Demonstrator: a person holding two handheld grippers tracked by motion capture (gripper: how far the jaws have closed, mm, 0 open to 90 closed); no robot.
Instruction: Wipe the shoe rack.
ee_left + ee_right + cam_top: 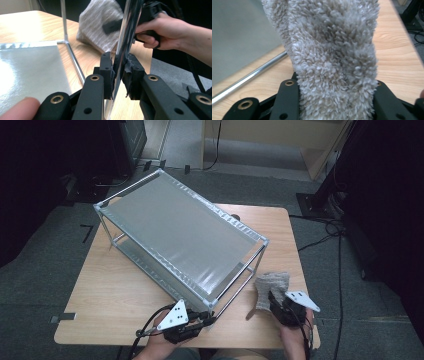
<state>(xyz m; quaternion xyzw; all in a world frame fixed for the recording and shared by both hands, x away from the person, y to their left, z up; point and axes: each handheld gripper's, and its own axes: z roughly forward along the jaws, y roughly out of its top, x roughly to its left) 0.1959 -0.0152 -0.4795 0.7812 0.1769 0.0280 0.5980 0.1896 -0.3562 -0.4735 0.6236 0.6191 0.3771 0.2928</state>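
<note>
High view: a 2-tier metal rack (180,237) stands slantwise on the wooden desk (110,295). The left claw (207,320) is at the rack's near corner post. The right claw (272,302) holds a grey fluffy cloth (272,285) upright just beside that corner.

Left gripper view: the left claw (119,75) is clamped narrow on the chrome post (128,32), pads pressing both sides; cloth (97,22) beyond it.

Right gripper view: the right claw (334,100) grips the cloth (332,55) over the desk (397,50).
</note>
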